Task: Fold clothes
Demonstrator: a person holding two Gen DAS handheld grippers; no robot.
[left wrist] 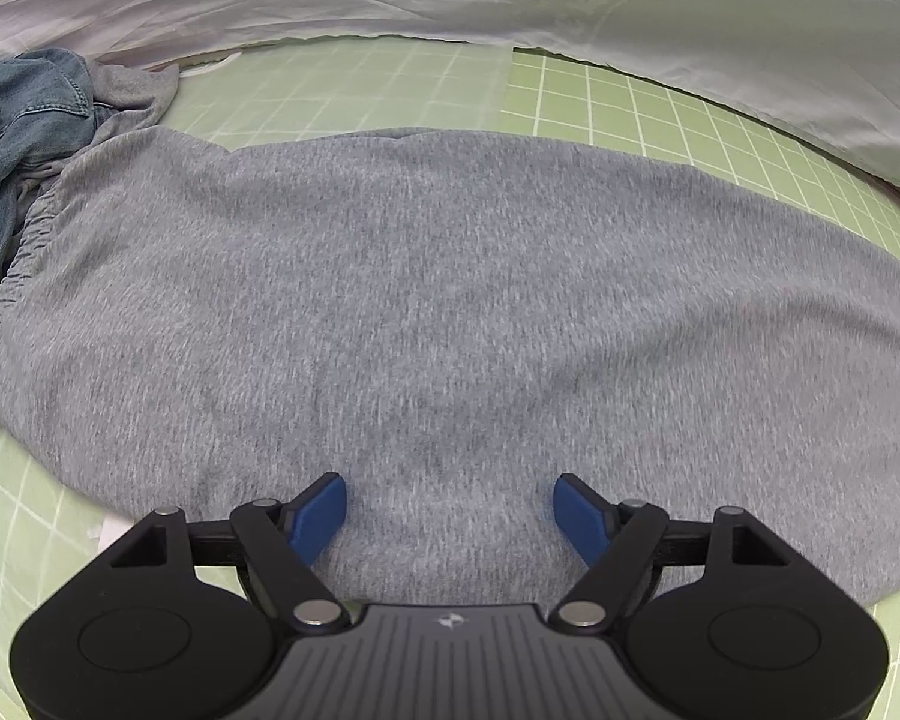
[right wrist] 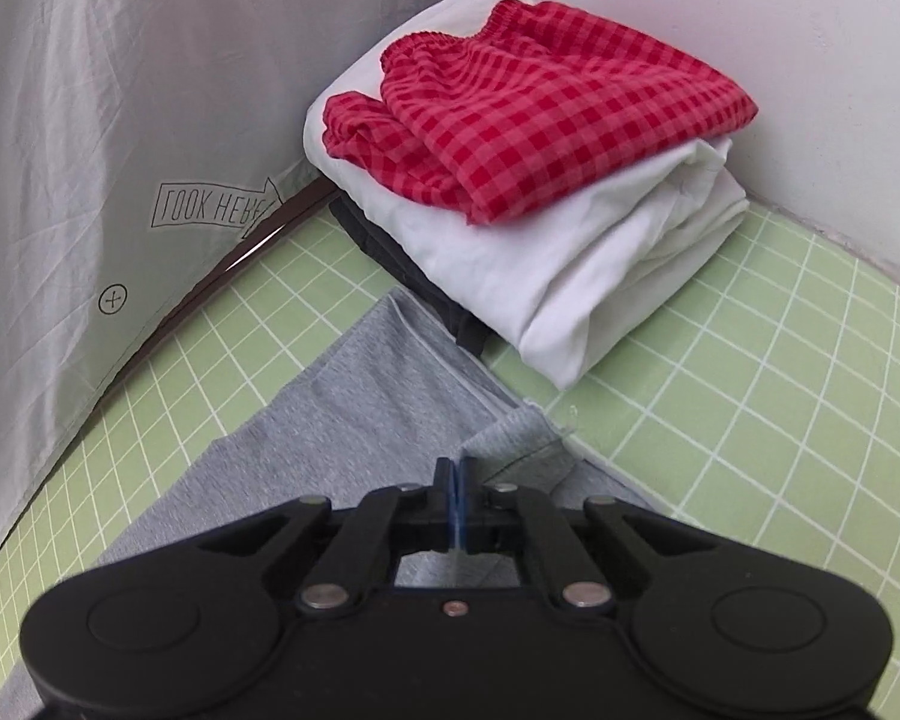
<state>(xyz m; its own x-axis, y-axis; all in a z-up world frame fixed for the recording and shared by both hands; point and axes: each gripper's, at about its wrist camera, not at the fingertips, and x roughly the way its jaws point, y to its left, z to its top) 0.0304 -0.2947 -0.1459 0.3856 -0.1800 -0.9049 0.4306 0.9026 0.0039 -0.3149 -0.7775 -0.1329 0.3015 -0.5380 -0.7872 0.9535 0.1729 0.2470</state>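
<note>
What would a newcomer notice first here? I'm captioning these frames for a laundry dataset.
The red checked shorts stand out, topping a folded white garment in the far corner of the green grid mat. A grey garment lies spread before the open left gripper, and the right gripper is shut at its hem.

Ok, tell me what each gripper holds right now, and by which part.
The left gripper holds nothing; its jaws stand open over the grey garment. The right gripper is shut, apparently pinching that garment's edge near a corner.
</note>
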